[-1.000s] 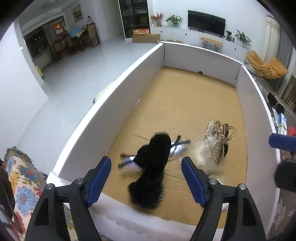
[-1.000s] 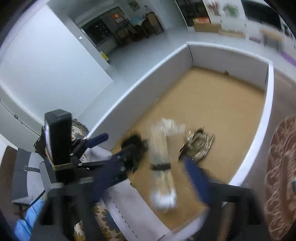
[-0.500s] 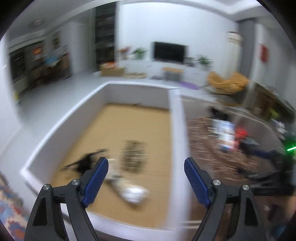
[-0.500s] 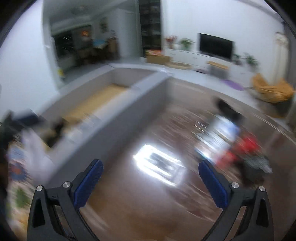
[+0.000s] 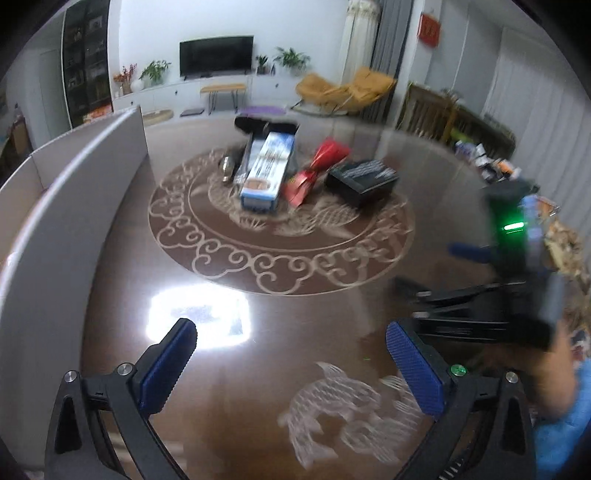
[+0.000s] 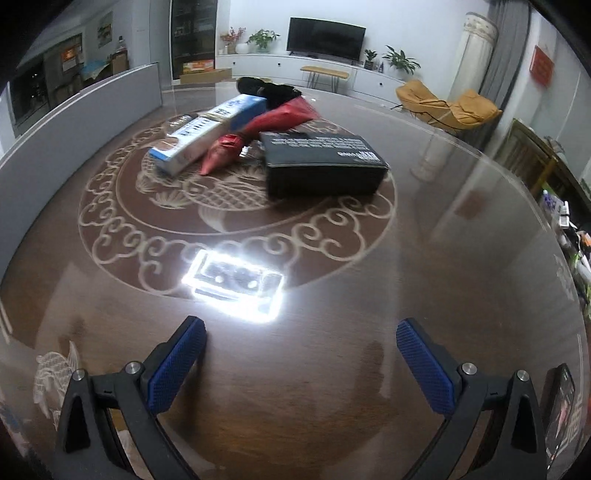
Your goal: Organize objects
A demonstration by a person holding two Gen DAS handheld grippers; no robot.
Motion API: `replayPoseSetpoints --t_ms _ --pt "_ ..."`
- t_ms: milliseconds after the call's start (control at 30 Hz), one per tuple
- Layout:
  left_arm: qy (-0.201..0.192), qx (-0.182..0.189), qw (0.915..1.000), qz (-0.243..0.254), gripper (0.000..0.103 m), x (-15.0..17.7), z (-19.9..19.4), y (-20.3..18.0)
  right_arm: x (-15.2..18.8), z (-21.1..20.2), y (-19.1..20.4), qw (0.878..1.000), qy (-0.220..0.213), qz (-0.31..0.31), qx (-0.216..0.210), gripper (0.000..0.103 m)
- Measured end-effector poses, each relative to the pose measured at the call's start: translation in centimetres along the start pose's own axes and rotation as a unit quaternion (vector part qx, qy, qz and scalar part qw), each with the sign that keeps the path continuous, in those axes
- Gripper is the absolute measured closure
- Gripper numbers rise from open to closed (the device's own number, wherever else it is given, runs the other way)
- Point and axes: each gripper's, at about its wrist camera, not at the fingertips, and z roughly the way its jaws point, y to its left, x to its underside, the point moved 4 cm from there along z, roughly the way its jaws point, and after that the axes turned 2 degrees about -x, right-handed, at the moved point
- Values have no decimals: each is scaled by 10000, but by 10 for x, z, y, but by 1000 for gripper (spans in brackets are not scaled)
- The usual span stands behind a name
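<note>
**Objects grouped mid-surface; both claws empty**

Objects of the task are seen as a cluster at the middle of the round brown surface (image 6: 332,369), well ahead of both claws.

Left claw (image 5: 291,362): jaws spread wide, having just been opening; nothing is held between the blue pads (image 5: 168,365). Only bare glossy surface and a lamp reflection (image 5: 199,317) are seen beneath it. A pale fish motif is noted just beyond its right pad.

Right claw (image 6: 301,363): jaws likewise released and wide, nothing between them. A bright lamp reflection is seen just ahead of the pads. In the left wrist view the right claw appears blurred at the right edge (image 5: 469,254), gripped by a hand (image 5: 546,373) with a blue sleeve.

Further out, within the scrollwork ring inlaid on the surface:
- black box (image 6: 321,164), flat, nearest the right claw, white print on its lid
- red packet (image 6: 258,133), lying just left of the black box, apparently touching it
- blue and white carton (image 6: 207,133), long, lying beside the red packet on its left
- black item (image 6: 266,88) behind the carton; kind cannot be told
- a small metallic item (image 5: 227,164) left of the carton, blurred

A white panel wall (image 5: 74,177) borders the surface on the left. A television (image 6: 325,33), white cabinets and an orange chair (image 6: 447,103) are recorded in the background.
</note>
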Motion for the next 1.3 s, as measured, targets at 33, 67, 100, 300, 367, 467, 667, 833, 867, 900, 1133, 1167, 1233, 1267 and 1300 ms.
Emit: replayPoseSetpoints --t_ms 33,67,100,300,367,467,667,833,867,900,1133,1167,1233,1267,1300 --pt "43 -64 10000 -1 0 -1 9 2 0 1 -1 10000 -24 7 -5 0" --pt "82 -116 9999 -12 0 -5 19 1 0 0 -1 10000 -43 6 -19 0" --pt "110 -166 9998 -39 0 -5 29 2 -1 2 -2 10000 -66 10 -41 0" --pt "197 -478 9986 73 0 -18 71 12 -4 15 -8 9987 73 383 -316 0" --pt "244 -472 9985 124 0 -21 84 12 -2 12 -8 9988 66 383 -313 0" --pt "260 -457 9985 151 0 -24 89 10 -2 11 -8 9988 67 383 -314 0" --pt "259 -439 9986 143 0 -25 88 10 -1 10 -7 9987 64 388 -317 0" --pt "259 -442 9986 144 0 -25 88 10 -1 10 -7 9987 63 390 -318 0" --pt "260 -442 9986 144 0 -25 88 10 -1 10 -7 9987 64 390 -318 0" --pt "260 -442 9986 144 0 -25 88 10 -1 10 -8 9987 64 390 -318 0" --pt "260 -441 9986 143 0 -25 88 10 -1 10 -7 9987 63 391 -318 0" --pt "260 -441 9986 144 0 -25 88 10 -1 11 -8 9987 63 390 -317 0" --pt "260 -441 9986 143 0 -25 88 10 -1 11 -8 9987 63 390 -317 0" --pt "260 -441 9986 143 0 -25 88 10 -1 11 -8 9987 63 391 -317 0" --pt "260 -441 9986 143 0 -25 88 9 -1 10 -8 9987 63 391 -317 0"
